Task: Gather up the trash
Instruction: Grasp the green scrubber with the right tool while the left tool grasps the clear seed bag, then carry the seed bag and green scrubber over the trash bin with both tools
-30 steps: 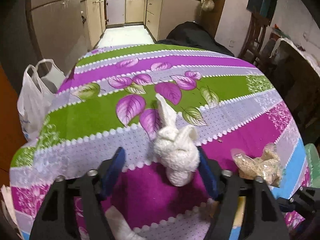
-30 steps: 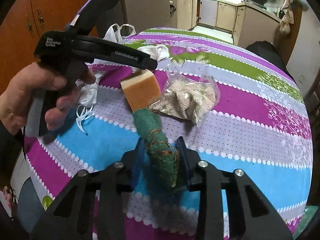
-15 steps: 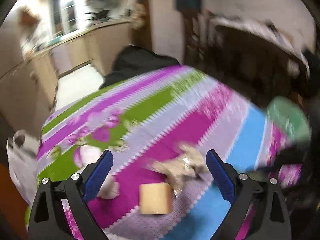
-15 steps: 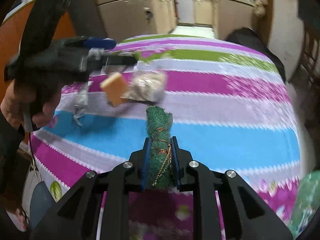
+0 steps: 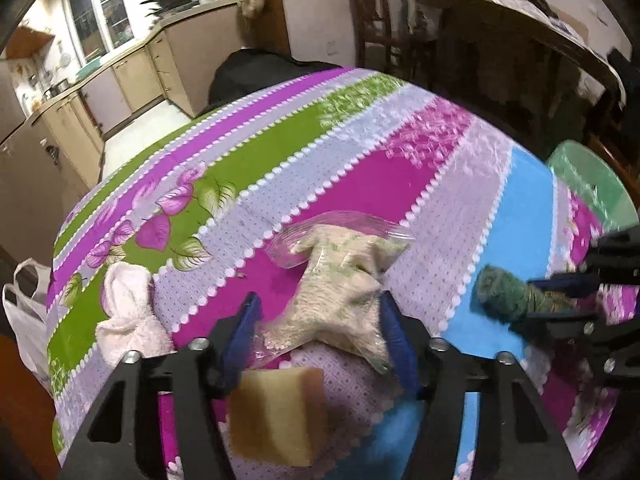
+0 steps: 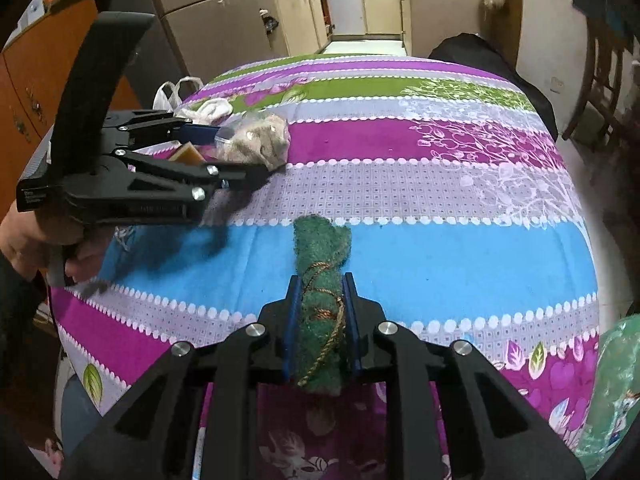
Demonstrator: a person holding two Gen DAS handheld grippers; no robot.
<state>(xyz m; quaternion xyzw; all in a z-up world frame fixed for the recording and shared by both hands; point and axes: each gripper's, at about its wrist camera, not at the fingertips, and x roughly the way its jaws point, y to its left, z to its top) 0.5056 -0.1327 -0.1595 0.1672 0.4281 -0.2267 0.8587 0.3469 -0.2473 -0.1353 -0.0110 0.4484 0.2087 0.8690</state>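
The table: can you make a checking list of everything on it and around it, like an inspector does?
Surface: table under a striped flowered cloth.
Job's things: green scrubber roll; clear plastic bag of crumbs; tan sponge block; white rolled cloth.
Clutter: green plastic bag at the table's near right edge; white carrier bag off the left edge.
Grippers: right gripper shut on the scrubber; left gripper open, fingers either side of the crumb bag.
Cables: nothing seen.
Surroundings: kitchen cabinets, wooden chair.
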